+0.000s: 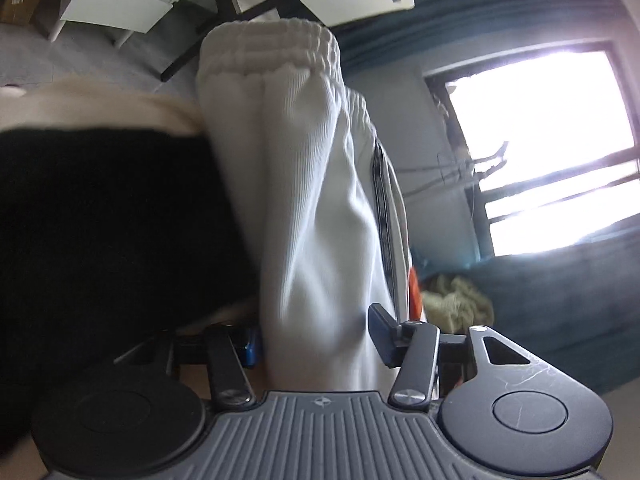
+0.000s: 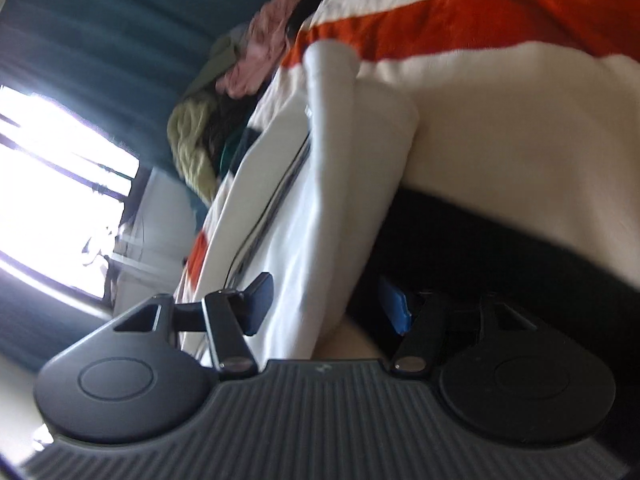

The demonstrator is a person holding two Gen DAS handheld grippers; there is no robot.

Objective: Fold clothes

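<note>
Bed with striped cover (image 2: 500, 92), bands of cream, orange, black; white garment with elastic waistband (image 1: 308, 184) lying on it; crumpled heap of clothes (image 2: 224, 92), pink and yellow-green, at far end of bed

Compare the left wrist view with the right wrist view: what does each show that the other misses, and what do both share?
Left wrist only: the white garment's elastic waistband and white drawers behind it.
Right wrist only: a pink garment in the heap by the teal curtain, and a broad orange stripe.
Both: the white garment between the left tongs and the right tongs, a bright window, and a yellow-green garment.
</note>
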